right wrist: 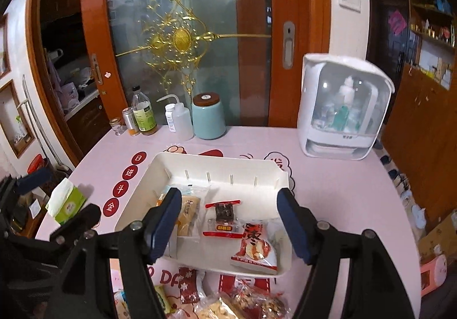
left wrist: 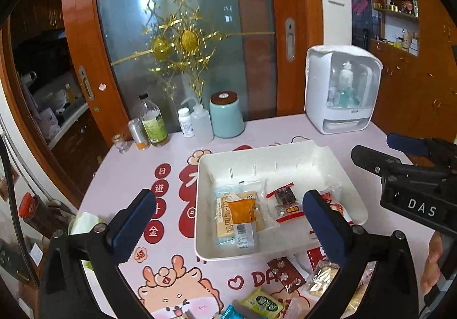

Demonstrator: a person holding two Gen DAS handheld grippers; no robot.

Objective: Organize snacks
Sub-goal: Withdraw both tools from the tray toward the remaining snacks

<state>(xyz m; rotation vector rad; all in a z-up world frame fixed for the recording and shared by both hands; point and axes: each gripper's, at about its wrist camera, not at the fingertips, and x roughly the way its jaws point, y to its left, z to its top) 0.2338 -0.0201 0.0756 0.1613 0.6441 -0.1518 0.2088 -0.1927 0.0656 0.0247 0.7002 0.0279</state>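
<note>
A white tray (left wrist: pixel 204 204) (right wrist: pixel 228 164) stands in the middle of the pink table. In it lie an orange packet (left wrist: pixel 241 212) on a beige one (right wrist: pixel 188 216), a red-edged dark snack (left wrist: pixel 285 200) (right wrist: pixel 224 217) and a red-and-white packet (right wrist: pixel 255 247). My left gripper (left wrist: pixel 228 222) hovers over the tray's near half, open wide, nothing between its fingers. My right gripper (right wrist: pixel 230 226) hangs over the tray too, open and empty; the left wrist view shows it at the right (left wrist: pixel 400 170). Loose snacks lie before the tray: a dark red packet (left wrist: pixel 285 273) (right wrist: pixel 188 282), a green one (left wrist: pixel 261 304) and nut packs (right wrist: pixel 251 302).
Along the table's back edge stand bottles (left wrist: pixel 152 122), a teal jar (left wrist: pixel 226 114) and a white dispenser box (left wrist: pixel 341 90). A green tissue box (right wrist: pixel 67 202) sits at the left edge. A glass door with gold ornament is behind. A hand (left wrist: pixel 434 264) holds the right gripper.
</note>
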